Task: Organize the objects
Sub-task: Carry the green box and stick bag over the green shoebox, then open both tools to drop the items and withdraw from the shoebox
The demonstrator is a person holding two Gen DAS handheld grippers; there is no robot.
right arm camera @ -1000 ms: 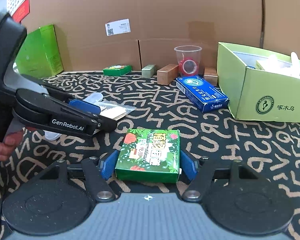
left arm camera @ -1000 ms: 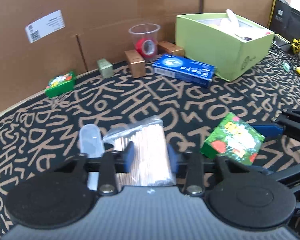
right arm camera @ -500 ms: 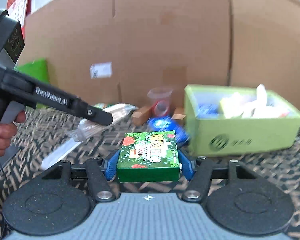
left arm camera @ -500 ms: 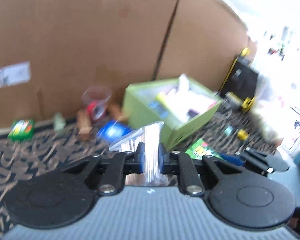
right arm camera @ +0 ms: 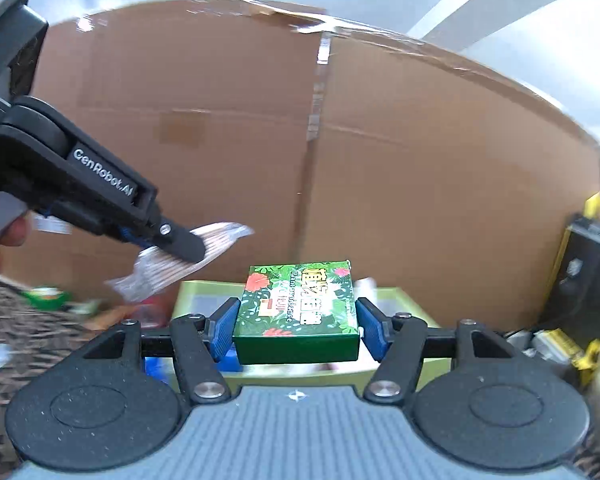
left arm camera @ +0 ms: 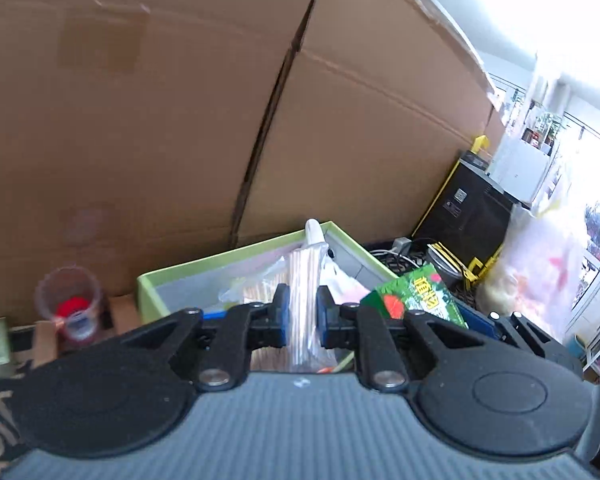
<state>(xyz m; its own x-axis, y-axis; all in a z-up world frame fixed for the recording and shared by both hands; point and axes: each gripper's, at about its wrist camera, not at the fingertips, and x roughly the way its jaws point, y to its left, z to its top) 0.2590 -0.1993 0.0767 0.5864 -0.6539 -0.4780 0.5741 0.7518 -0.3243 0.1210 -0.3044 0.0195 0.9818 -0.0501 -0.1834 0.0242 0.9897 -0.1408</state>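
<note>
My left gripper point(left arm camera: 302, 312) is shut on a clear bag of thin wooden sticks point(left arm camera: 305, 280) and holds it in the air in front of the light green open box point(left arm camera: 152, 290). The bag also shows in the right wrist view point(right arm camera: 168, 266), clamped in the left gripper point(right arm camera: 180, 246). My right gripper point(right arm camera: 296, 326) is shut on a green floral box point(right arm camera: 298, 312), raised in front of the light green box point(right arm camera: 188, 292). That floral box appears at the right of the left wrist view point(left arm camera: 416, 294).
Tall cardboard walls point(left arm camera: 180, 120) stand behind the table. A clear cup with a red roll point(left arm camera: 69, 300) and small brown boxes point(left arm camera: 44, 338) sit left of the green box. A black and yellow case point(left arm camera: 472, 208) and cables lie to the right. The patterned mat point(right arm camera: 28, 328) lies below.
Both grippers have lifted their loads off the mat and carried them up toward the light green box, which is now closer in both views.
</note>
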